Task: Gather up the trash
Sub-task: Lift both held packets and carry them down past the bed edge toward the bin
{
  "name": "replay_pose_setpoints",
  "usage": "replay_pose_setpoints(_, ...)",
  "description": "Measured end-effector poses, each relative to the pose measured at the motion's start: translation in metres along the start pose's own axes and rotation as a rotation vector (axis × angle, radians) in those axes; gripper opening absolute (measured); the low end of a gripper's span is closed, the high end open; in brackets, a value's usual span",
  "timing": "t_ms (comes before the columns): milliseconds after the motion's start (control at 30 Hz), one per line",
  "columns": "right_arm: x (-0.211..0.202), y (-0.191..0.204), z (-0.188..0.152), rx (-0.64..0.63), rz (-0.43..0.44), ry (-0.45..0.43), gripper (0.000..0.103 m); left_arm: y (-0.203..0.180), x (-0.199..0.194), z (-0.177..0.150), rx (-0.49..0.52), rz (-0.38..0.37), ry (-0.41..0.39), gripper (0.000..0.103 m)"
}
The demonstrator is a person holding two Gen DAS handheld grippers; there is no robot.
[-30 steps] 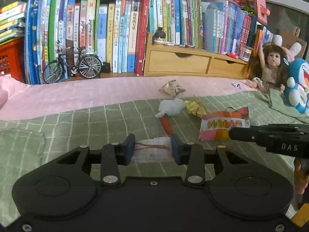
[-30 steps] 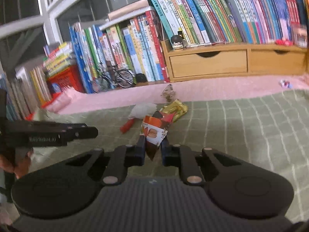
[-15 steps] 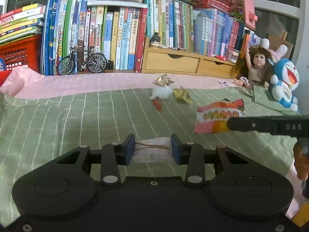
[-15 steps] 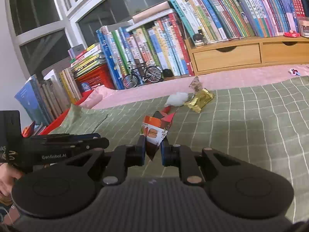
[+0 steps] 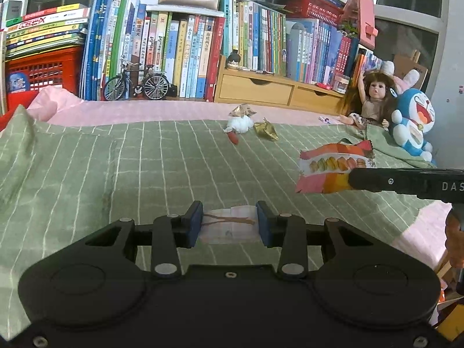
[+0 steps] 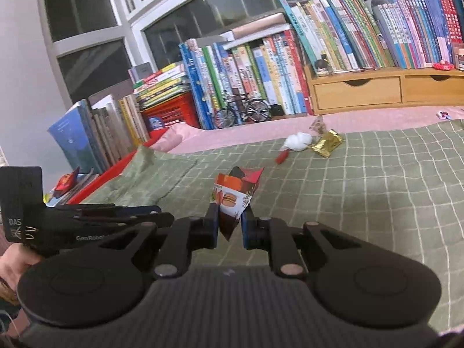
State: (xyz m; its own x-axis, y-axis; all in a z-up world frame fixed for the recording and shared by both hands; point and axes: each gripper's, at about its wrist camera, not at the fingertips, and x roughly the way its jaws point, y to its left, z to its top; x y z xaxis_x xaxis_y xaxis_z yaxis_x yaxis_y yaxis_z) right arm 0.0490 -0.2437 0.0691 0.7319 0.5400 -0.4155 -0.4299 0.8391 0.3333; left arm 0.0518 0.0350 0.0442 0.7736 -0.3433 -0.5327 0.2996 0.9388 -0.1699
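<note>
My left gripper (image 5: pixel 229 224) is shut on a flat white wrapper (image 5: pixel 227 226) with brown lines, held above the green checked blanket (image 5: pixel 145 168). My right gripper (image 6: pixel 229 227) is shut on a colourful snack bag (image 6: pixel 235 194), which sticks up between its pads. The left wrist view shows that same bag (image 5: pixel 327 168) at the tip of the right gripper (image 5: pixel 352 179). Far off on the blanket lie a white crumpled tissue (image 5: pixel 240 123), a red scrap (image 5: pixel 233 138), a gold wrapper (image 5: pixel 265 129) and a brownish wrapper (image 5: pixel 242 110).
Rows of books (image 5: pixel 179 52), a toy bicycle (image 5: pixel 136 82) and a wooden drawer unit (image 5: pixel 261 92) line the back. A doll (image 5: pixel 371 98) and a blue plush (image 5: pixel 414 121) sit at the right. A red crate (image 5: pixel 43 66) stands at the left, and a pink sheet (image 5: pixel 145 111) lies beyond the blanket.
Both grippers have drawn back from the trash pile with their wrappers still in them. The pile and the bookshelf now look farther away.
</note>
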Motion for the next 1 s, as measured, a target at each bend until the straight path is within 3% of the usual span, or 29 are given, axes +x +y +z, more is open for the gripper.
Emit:
replay_pose_setpoints(533,-0.041,0.045,-0.037,0.021,0.048,-0.027,0.019,-0.027,-0.071,-0.032,0.034,-0.061,-0.03,0.038)
replay_pose_setpoints(1000,-0.085,0.07,-0.083,0.04,0.071,-0.024,0.019,-0.041,-0.117,-0.079,0.052,-0.086,0.012,0.038)
